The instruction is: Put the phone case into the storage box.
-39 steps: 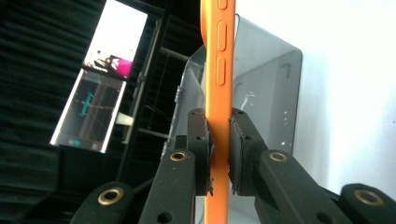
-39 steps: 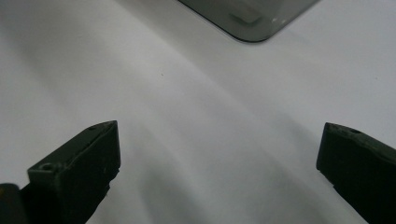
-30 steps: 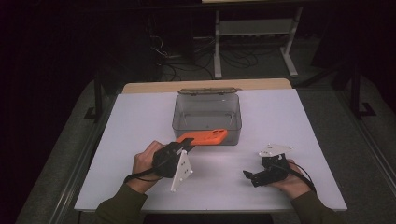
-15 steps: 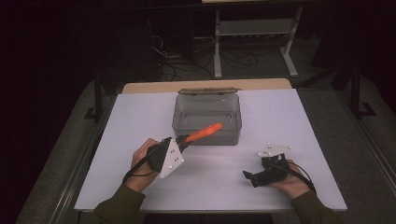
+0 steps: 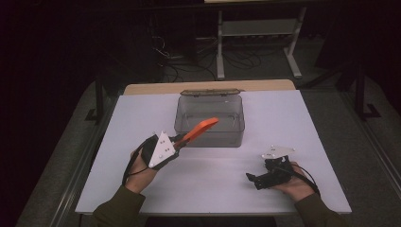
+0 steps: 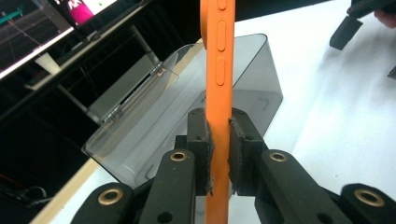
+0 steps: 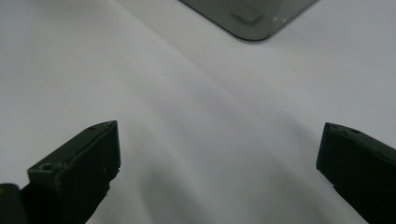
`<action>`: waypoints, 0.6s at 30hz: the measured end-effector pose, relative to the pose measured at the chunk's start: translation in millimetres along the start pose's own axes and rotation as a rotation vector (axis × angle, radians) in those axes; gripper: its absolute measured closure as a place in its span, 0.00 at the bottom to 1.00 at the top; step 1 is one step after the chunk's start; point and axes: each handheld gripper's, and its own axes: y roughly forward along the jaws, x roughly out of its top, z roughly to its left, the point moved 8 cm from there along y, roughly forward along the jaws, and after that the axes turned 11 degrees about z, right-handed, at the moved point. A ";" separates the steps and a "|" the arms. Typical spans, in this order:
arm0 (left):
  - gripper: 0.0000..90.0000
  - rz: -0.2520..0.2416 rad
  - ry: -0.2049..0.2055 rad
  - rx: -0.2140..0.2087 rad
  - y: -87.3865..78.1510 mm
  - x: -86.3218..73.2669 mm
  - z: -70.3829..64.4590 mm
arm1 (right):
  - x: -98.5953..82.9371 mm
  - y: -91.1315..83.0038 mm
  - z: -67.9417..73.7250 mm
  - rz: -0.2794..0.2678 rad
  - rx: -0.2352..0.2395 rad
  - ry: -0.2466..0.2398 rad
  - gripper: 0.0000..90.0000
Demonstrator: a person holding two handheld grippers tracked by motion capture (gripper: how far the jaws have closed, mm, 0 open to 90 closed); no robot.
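The left tool is clamped on the orange phone, holding it tilted in the air just in front of the grey box; the right tool rests spread apart on the desk. The carrying step seems underway; next the phone likely needs lifting over the near wall before release inside.

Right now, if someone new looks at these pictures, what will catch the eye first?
The bright orange phone stands out first: the left gripper is shut on its lower end and holds it lifted and tilted above the front of the clear grey box near the middle of the white table. The right gripper, jaws wide open, rests low on the table at the right.
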 end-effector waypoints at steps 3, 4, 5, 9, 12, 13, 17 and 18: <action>0.89 -0.008 -0.047 -0.027 -0.9 -1.4 3.1 | 0.0 -0.1 0.1 0.001 0.001 0.002 0.00; 0.89 -0.008 -0.059 -0.032 -1.1 -2.0 4.4 | 0.0 -0.1 0.3 0.001 0.003 0.002 0.00; 0.89 -0.010 -0.072 -0.035 -1.3 -2.4 5.4 | -0.1 0.0 0.3 0.002 0.002 0.001 0.00; 0.89 -0.016 -0.130 -0.059 -2.3 -4.6 9.8 | 0.4 -0.3 0.6 -0.001 0.004 0.003 0.00; 0.89 -0.032 -0.175 -0.085 -3.6 -5.4 12.7 | 0.2 -0.1 0.5 0.000 0.004 0.002 0.00; 0.89 -0.037 -0.190 -0.092 -4.0 -5.7 13.6 | 0.1 -0.1 0.5 0.000 0.004 0.001 0.00; 0.89 -0.050 -0.240 -0.119 -5.1 -7.7 16.2 | 0.4 -0.2 0.7 -0.002 0.005 0.002 0.00; 0.89 -0.051 -0.250 -0.123 -5.1 -8.3 16.7 | 0.4 -0.1 0.6 -0.001 0.004 0.001 0.00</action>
